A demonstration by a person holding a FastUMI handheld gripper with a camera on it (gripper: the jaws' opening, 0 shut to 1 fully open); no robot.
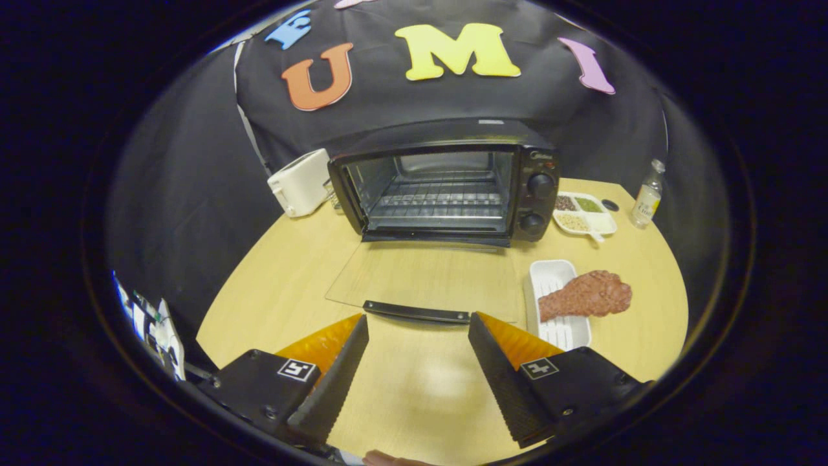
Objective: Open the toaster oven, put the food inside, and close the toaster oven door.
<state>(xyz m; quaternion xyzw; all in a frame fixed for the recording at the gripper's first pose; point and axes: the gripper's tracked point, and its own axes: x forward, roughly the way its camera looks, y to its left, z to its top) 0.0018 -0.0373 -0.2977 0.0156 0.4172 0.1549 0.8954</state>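
Item: toaster oven (446, 188), black, at the far middle of the table (278, 291). Its glass door (424, 278) is swung fully down and lies flat on the table toward the camera, handle (416, 312) at the near edge; the wire rack (440, 200) inside is bare, so the opening step looks done and loading is not yet done.

Item: food (587, 295), a brown, lumpy drumstick-shaped piece, resting across a white tray (550, 275) just right of the open door (likely staged there for a short carry into the cavity).

Item: gripper (418, 333), jaws spread wide and holding nothing, poised over bare table just short of the door handle, with the food ahead and to the right of the right finger.

Also present: a white toaster (301, 182) left of the oven; a divided white dish (584, 213) of grains and a clear bottle (648, 195) to its right, both well clear of the door's swing.
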